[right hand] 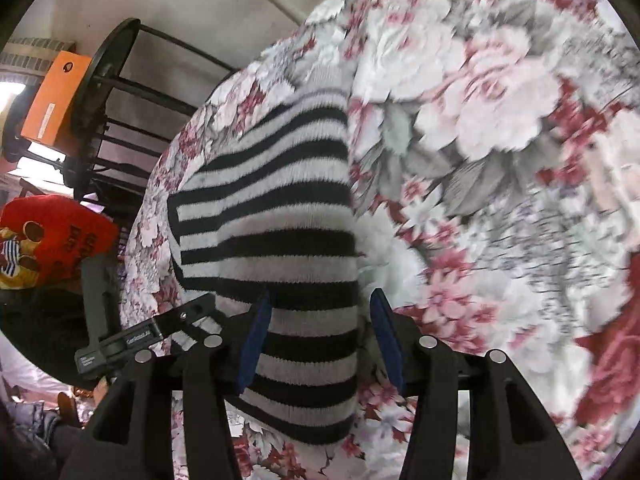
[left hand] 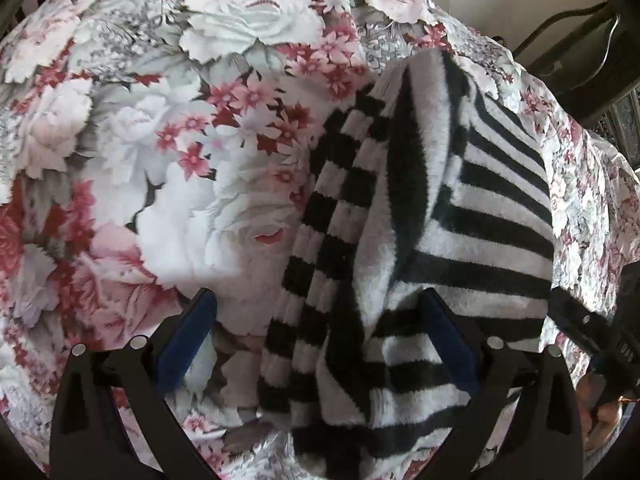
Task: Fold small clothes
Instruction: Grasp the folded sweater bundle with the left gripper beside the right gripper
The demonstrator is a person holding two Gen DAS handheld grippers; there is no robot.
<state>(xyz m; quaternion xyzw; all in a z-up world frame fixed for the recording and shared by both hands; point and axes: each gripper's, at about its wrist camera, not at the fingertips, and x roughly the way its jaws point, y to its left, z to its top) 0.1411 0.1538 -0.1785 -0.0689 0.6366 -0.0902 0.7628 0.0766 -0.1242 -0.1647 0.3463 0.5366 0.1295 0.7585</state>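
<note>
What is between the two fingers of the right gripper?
In the right wrist view, the striped garment lies between the open right gripper's fingers, over the floral sheet.

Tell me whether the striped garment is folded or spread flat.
Partly folded: the striped garment has one layer lapped over another, stripes crossing at angles, on the floral cloth. Not a finished fold.

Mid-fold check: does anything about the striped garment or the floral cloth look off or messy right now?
The fuzzy black-and-white striped garment looks unevenly folded: in the left wrist view a flap lies over it with stripes running crosswise to those beneath, and its edges don't line up. No damage shows. The floral tablecloth looks smooth. Both grippers are open.
</note>
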